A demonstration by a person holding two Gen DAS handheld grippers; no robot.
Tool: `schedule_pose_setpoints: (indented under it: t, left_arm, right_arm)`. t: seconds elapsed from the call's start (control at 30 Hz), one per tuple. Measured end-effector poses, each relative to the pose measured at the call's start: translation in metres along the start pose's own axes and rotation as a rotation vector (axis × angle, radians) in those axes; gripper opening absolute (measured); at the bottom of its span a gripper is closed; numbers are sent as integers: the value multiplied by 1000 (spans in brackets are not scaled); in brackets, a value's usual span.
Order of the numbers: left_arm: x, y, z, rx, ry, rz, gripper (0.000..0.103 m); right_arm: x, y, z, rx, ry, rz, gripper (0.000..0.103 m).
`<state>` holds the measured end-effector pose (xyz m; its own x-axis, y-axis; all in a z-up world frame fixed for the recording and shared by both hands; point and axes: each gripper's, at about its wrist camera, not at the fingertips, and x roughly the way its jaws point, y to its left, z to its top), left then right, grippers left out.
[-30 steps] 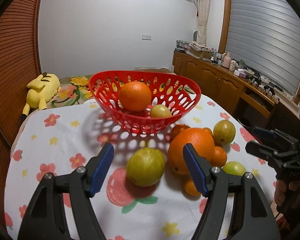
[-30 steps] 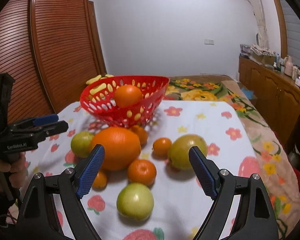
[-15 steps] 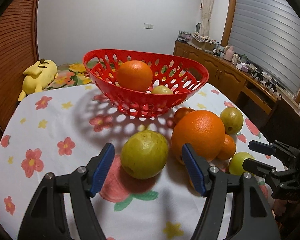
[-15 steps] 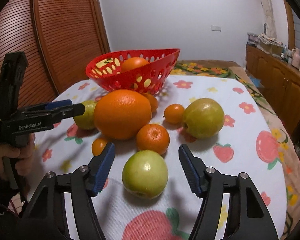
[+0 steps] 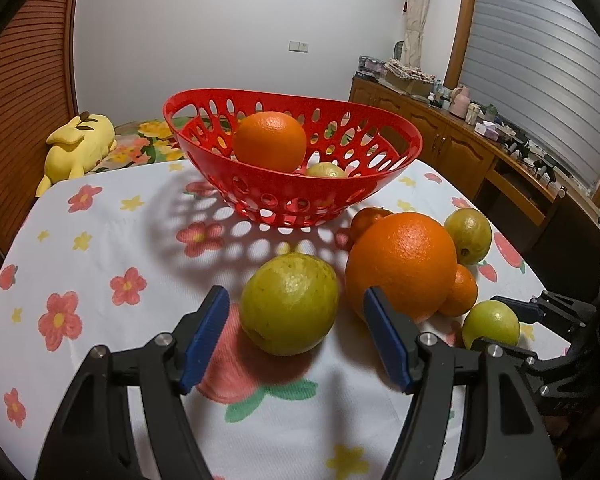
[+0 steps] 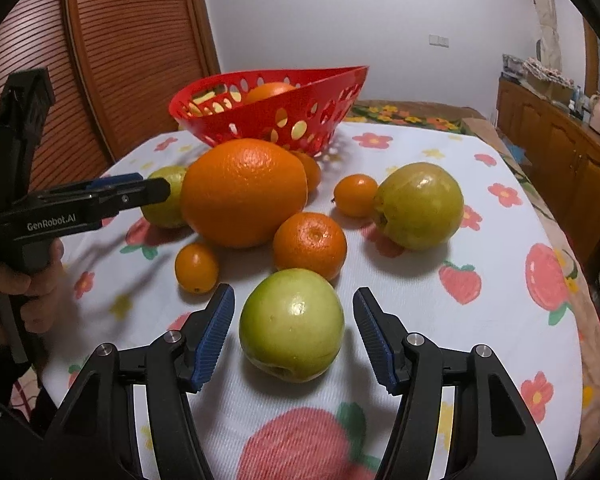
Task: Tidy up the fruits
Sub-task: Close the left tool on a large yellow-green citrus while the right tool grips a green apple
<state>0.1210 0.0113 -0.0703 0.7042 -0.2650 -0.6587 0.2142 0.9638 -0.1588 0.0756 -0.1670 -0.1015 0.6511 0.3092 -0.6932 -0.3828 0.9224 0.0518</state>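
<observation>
A red perforated basket stands at the back of the flowered table and holds an orange and a small yellow-green fruit. In front of it lie a big orange, a tangerine, two kumquats and other fruits. My left gripper is open around a yellow-green fruit, with gaps on both sides. My right gripper is open around a green apple, its pads clear of the skin.
Another yellow-green fruit lies right of the pile. A yellow plush toy lies beyond the table's far left edge. Wooden cabinets run along the right wall, slatted wooden doors along the left. A person's hand holds the left gripper.
Both grippers have sunk toward the table and come closer to their fruits. The right jaws have narrowed around the green apple. The left jaws kept about the same width.
</observation>
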Motion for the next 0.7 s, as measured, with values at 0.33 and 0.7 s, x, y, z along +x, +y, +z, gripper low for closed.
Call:
schedule_pose_setpoints:
  t: [0.33,0.7]
  left_arm:
    - [12,0,5,4,38,13,70]
    - [34,5,1,7,113,34,70]
  right_arm:
    - [3,1,-1,-4,3,6,52]
    - [3,-1,-2,8,-3,16,52]
